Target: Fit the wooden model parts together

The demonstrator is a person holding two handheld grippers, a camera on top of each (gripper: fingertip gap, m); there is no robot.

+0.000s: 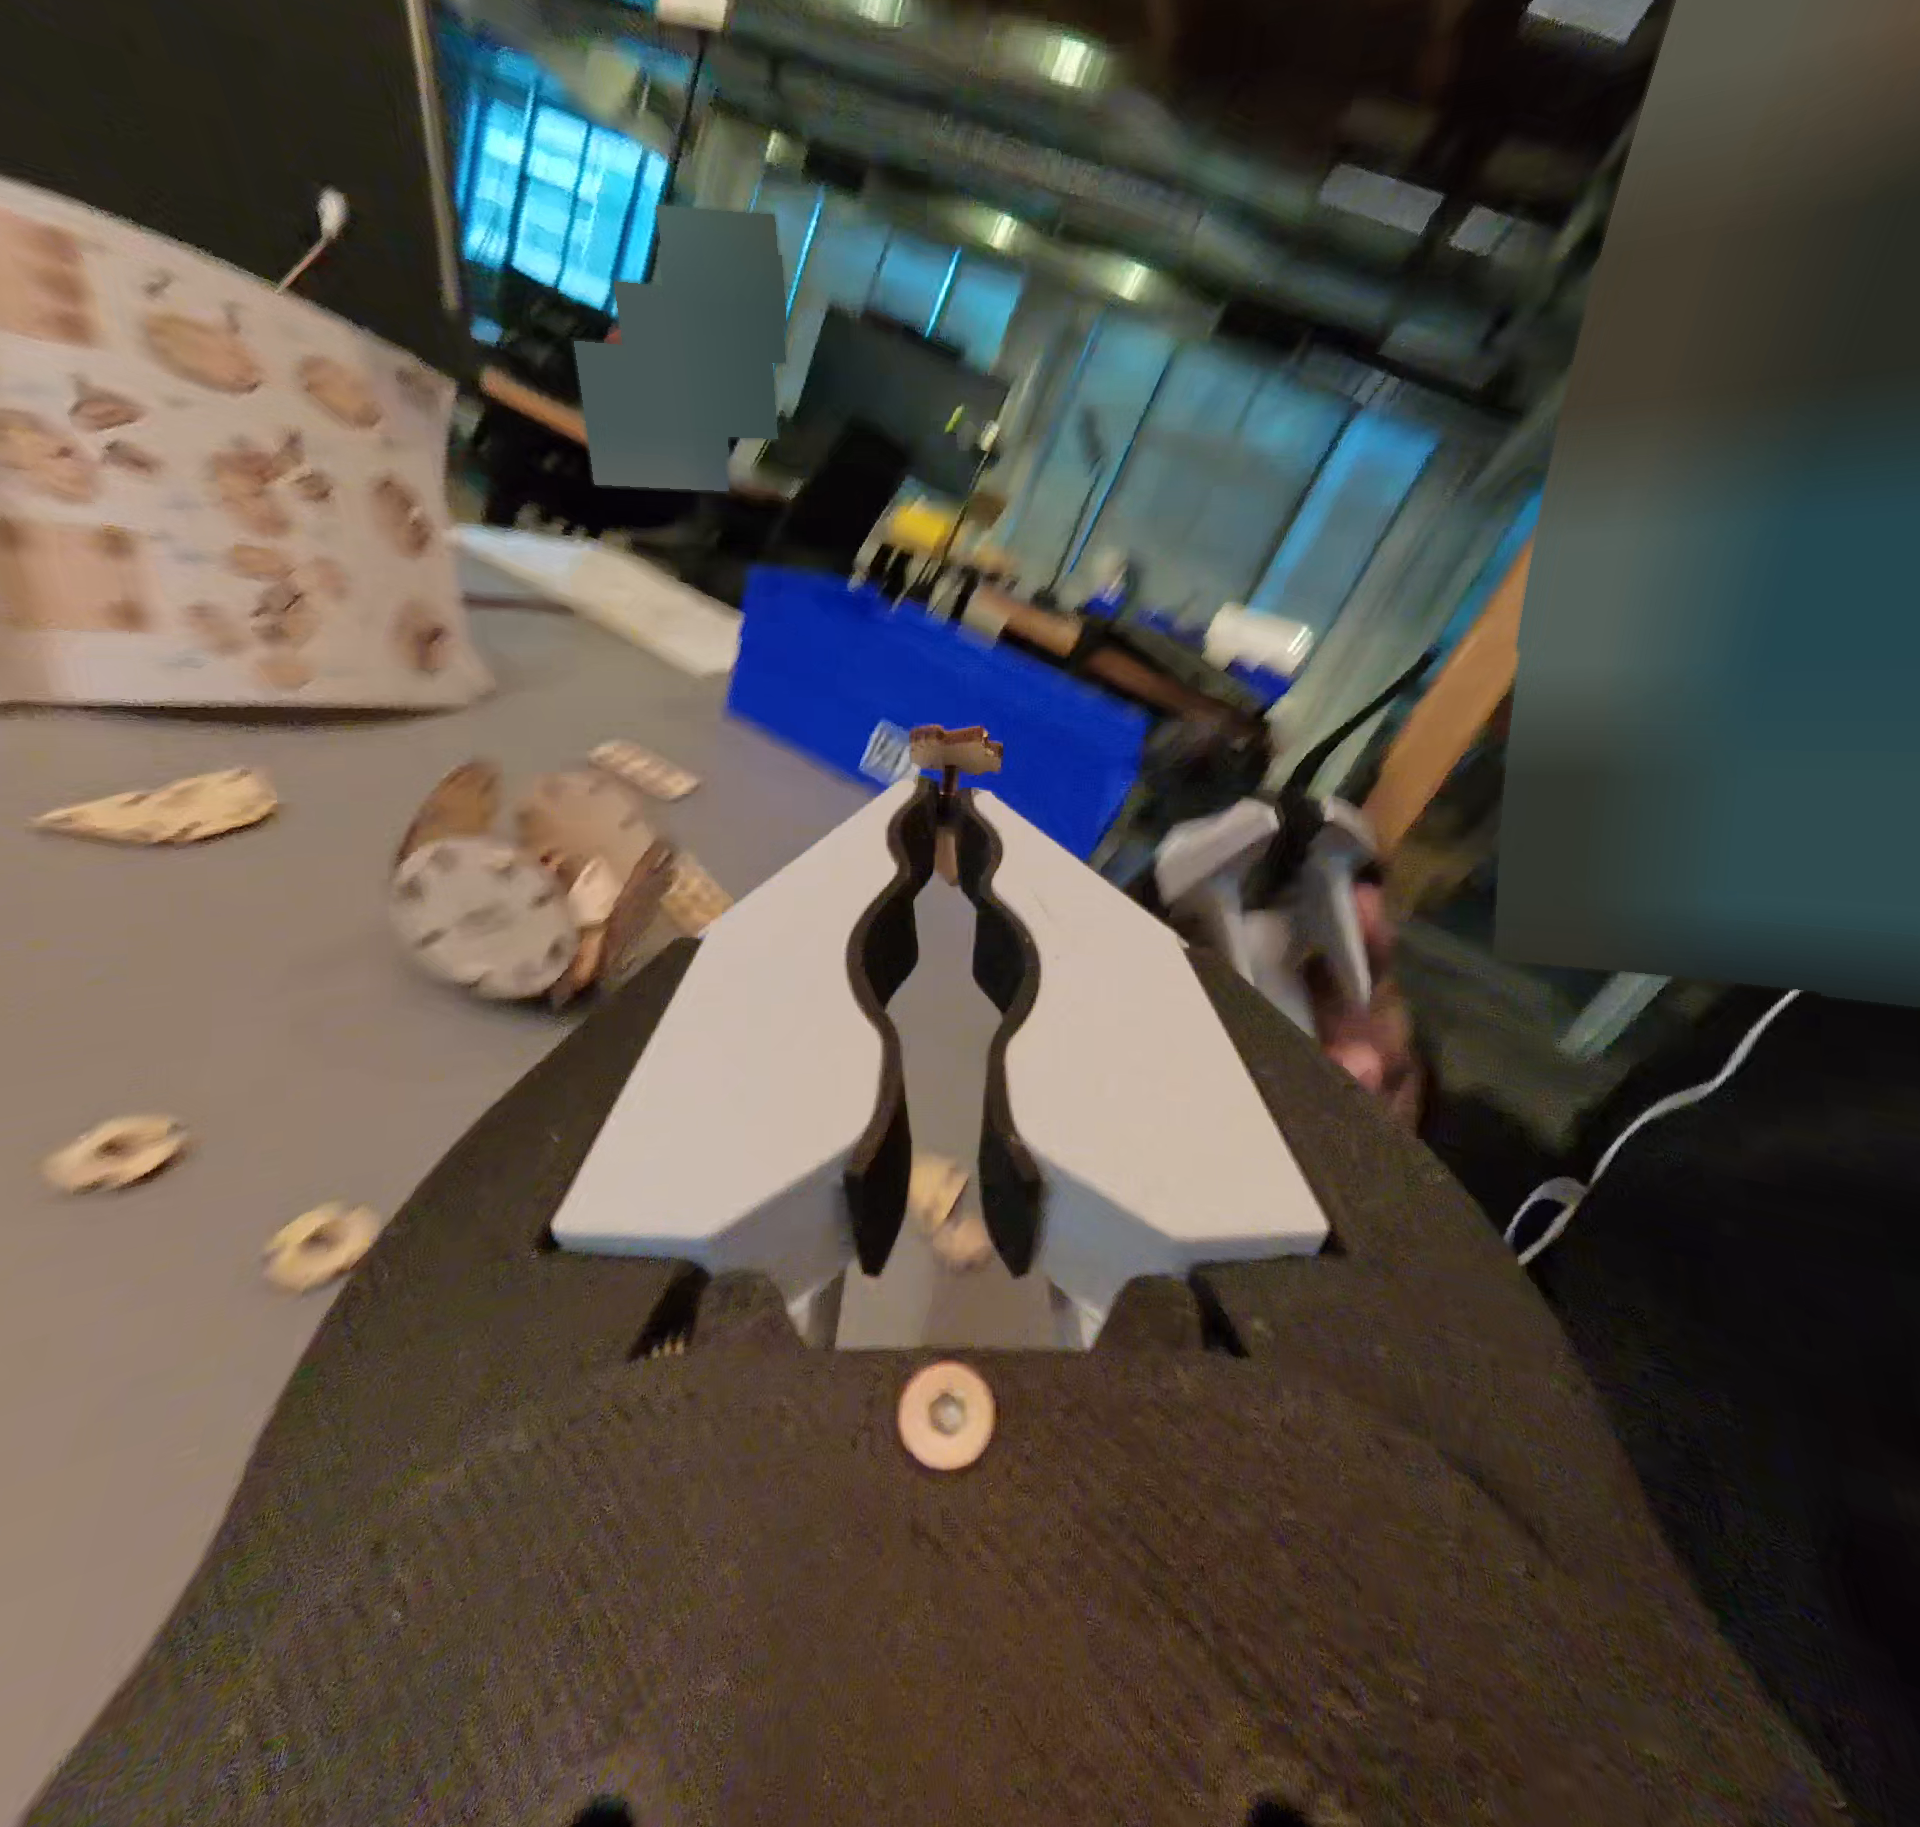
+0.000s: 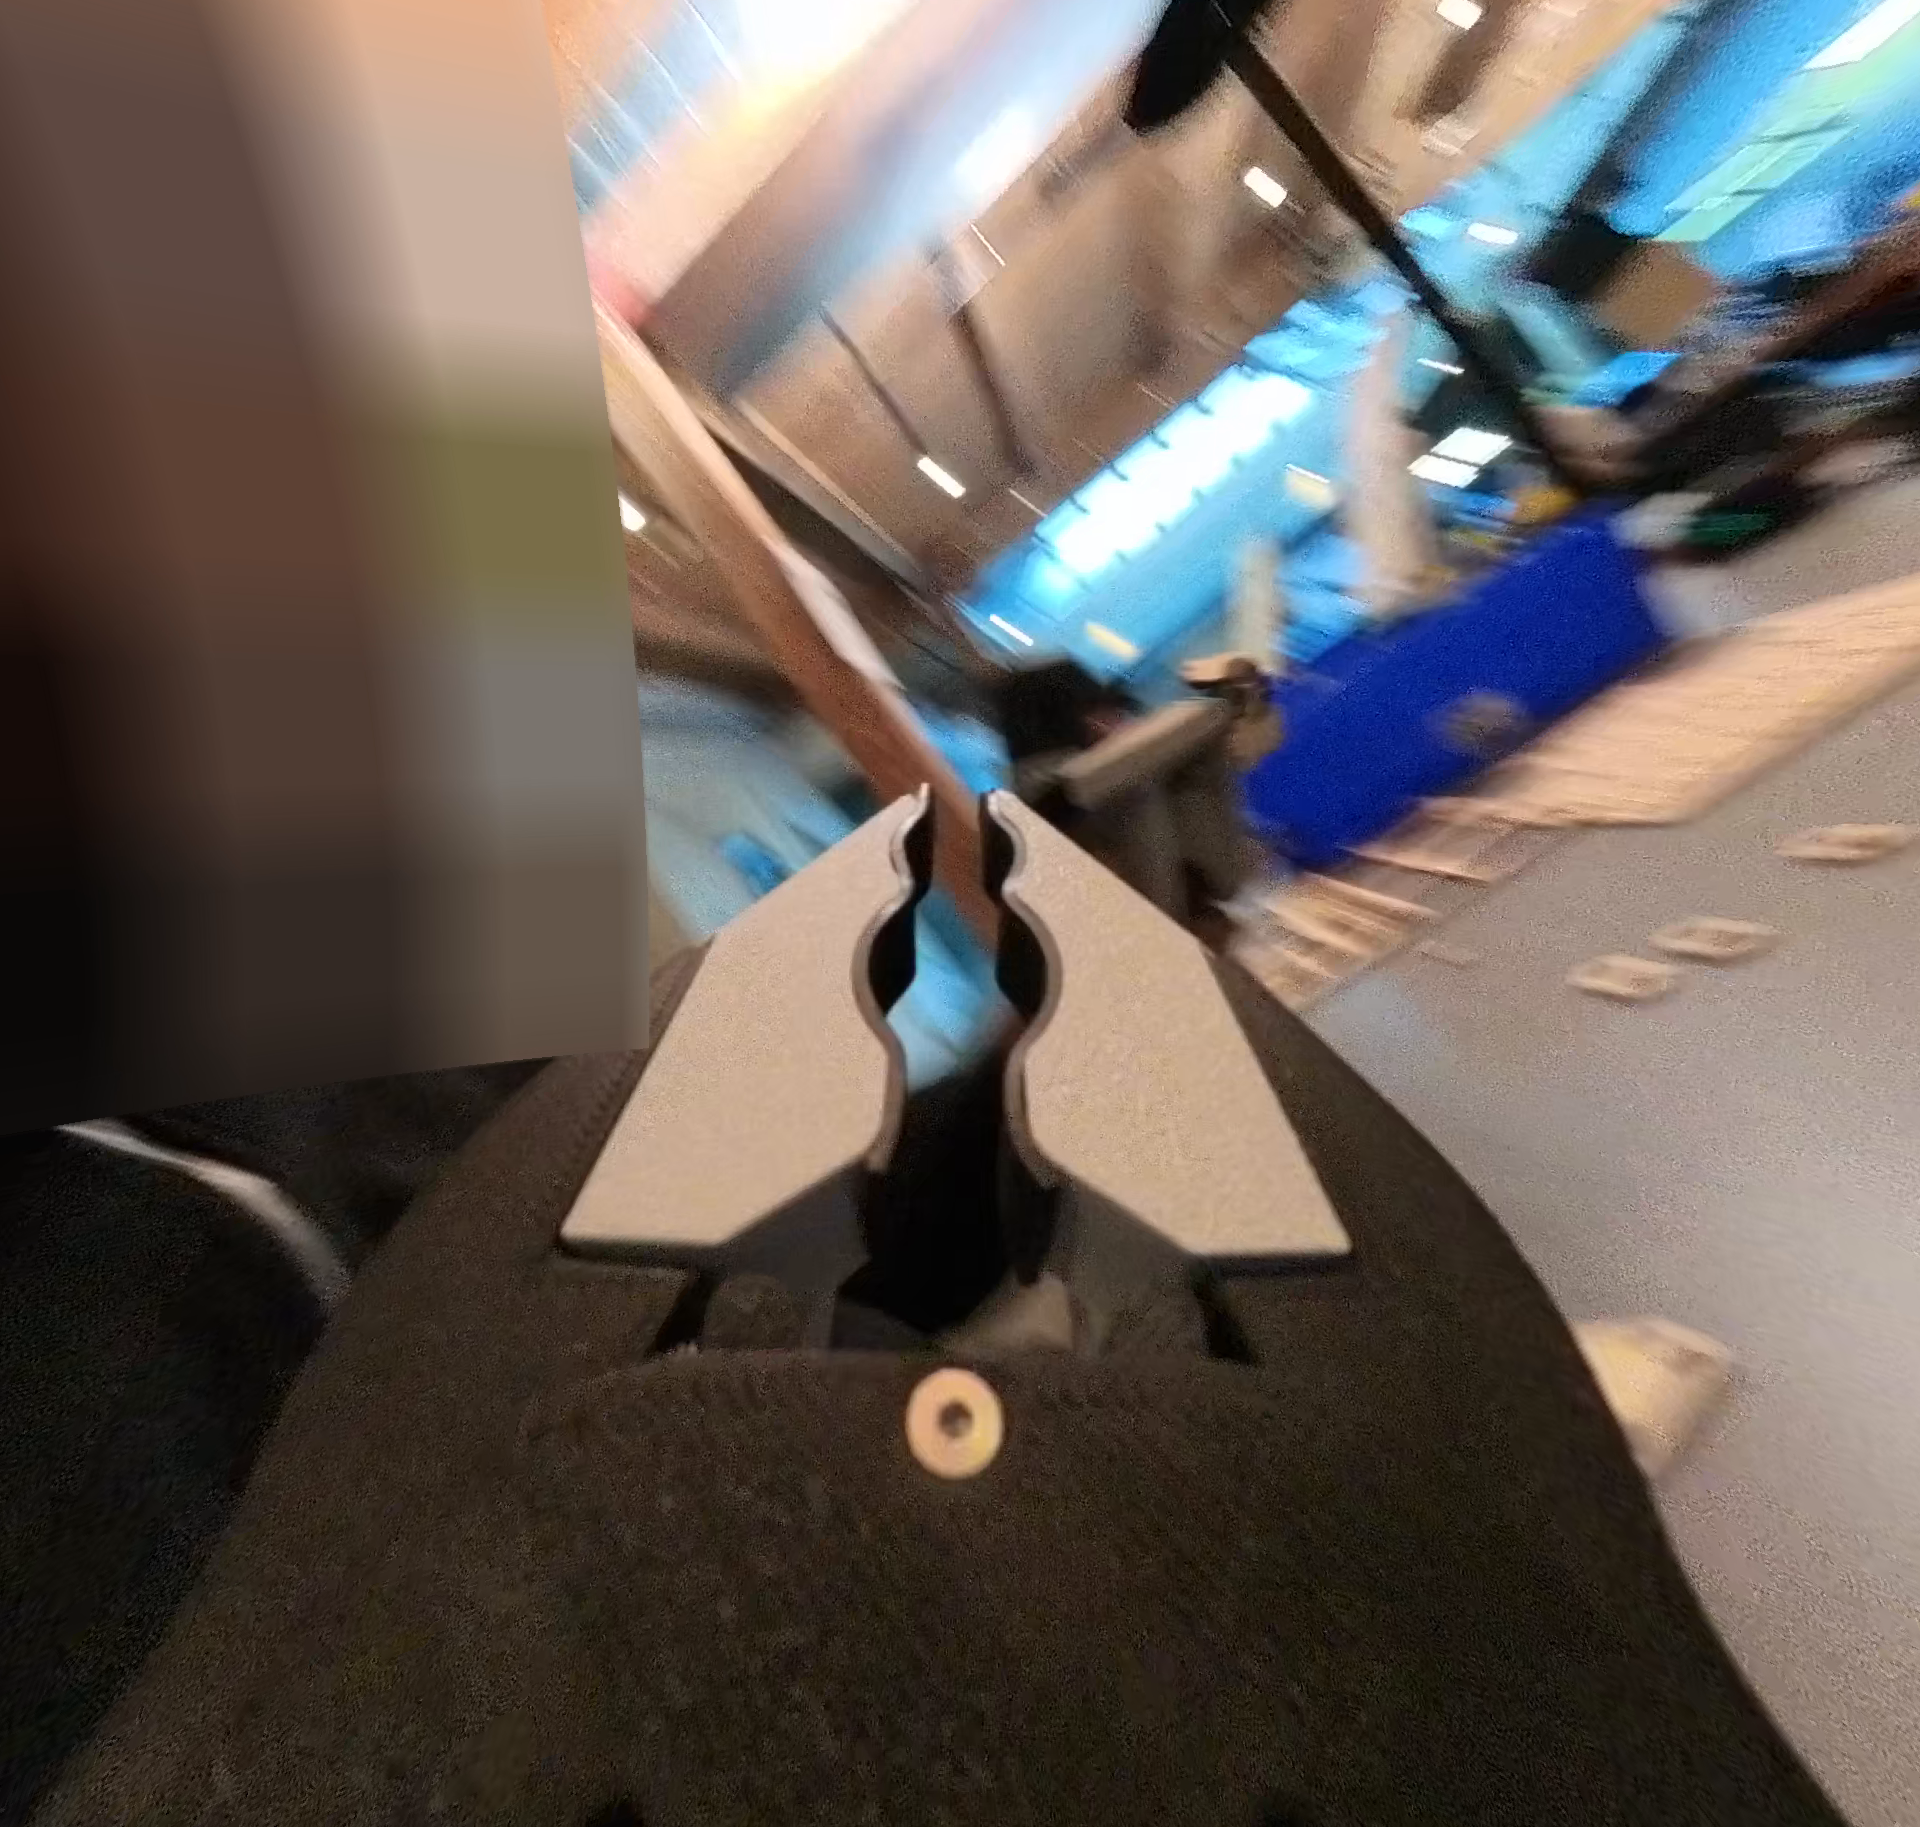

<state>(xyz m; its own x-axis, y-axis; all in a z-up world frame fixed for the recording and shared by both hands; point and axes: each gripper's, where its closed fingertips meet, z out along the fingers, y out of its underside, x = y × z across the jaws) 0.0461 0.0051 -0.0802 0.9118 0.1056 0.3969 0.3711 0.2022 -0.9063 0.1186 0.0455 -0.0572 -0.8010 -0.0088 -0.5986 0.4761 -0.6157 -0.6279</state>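
Your left gripper (image 1: 948,790) has its jaws pinched shut on a thin wooden piece (image 1: 956,747), a small laser-cut bit with a notched, dark-edged top that sticks up just past the tips, held well above the tabletop (image 1: 260,998). The fingers (image 1: 769,998) are smooth grey plastic wedges with wavy black pads, set in a rough black body.

Your right gripper (image 2: 956,809) has its jaws a narrow slit apart with only blurred background showing through, so nothing's in it. It also shows in the left view, off to the right (image 1: 1273,873), apart from the held piece.

The tabletop is matte grey. Left of the held piece sits a pile of flat round wooden discs (image 1: 488,904), two small rings (image 1: 114,1152) near the lower left, a jagged scrap (image 1: 166,809), and a printed parts sheet (image 1: 208,510) propped up at the far left. A blue box (image 1: 904,676) stands behind the tips. The grey patch between rings and discs is bare.
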